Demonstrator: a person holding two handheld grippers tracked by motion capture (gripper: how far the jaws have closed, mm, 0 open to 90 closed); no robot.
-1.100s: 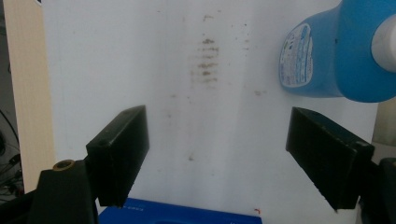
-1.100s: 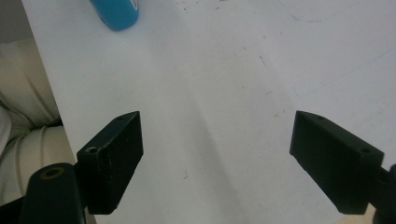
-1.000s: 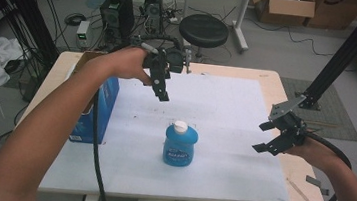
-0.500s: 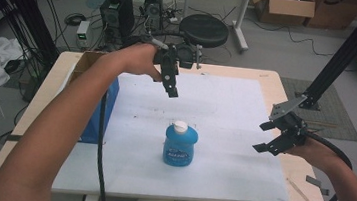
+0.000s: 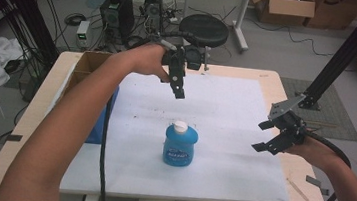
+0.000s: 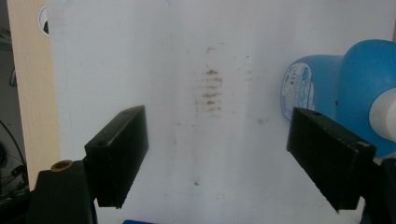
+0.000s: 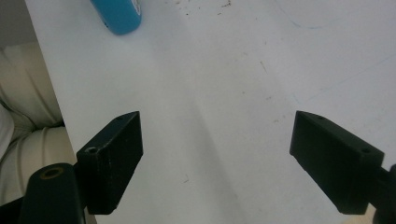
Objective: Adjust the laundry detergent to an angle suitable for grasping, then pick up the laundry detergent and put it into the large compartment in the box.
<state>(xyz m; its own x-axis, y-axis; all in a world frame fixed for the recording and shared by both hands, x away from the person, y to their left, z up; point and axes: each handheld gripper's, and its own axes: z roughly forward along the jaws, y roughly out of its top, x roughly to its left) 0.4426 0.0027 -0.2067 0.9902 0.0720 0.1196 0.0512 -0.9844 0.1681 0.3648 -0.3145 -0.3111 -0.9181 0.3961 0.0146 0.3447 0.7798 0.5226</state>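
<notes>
Blue bottle [image 5: 179, 146] with a white cap stands upright on the white sheet [image 5: 225, 110] that covers the bench [image 5: 34, 115], near the front middle, held by nothing. The left gripper [image 5: 179, 91] hangs above the sheet beyond the bottle, toward the far side of the bench and well apart from it; the person's left forearm reaches in a long diagonal from the bottom left, the wrist bent so that the jaws point down and a little toward the bottle. In the left gripper view the two black jaws stand wide apart with nothing but stained sheet between them, and the bottle lies off to the right, partly behind the right-hand jaw. The right gripper [image 5: 269, 137] is held low over the right side of the sheet, near the bench's right edge, well apart from the bottle; the right forearm comes in from the bottom right corner, the hand wrapped around the gripper's body, the jaws aimed left across the bench. In the right gripper view its jaws are likewise spread wide over bare sheet, gripping nothing, with the bottle's base at the top left. A blue box [image 5: 100, 122] sits at the left edge of the sheet, partly hidden by the left forearm.
</notes>
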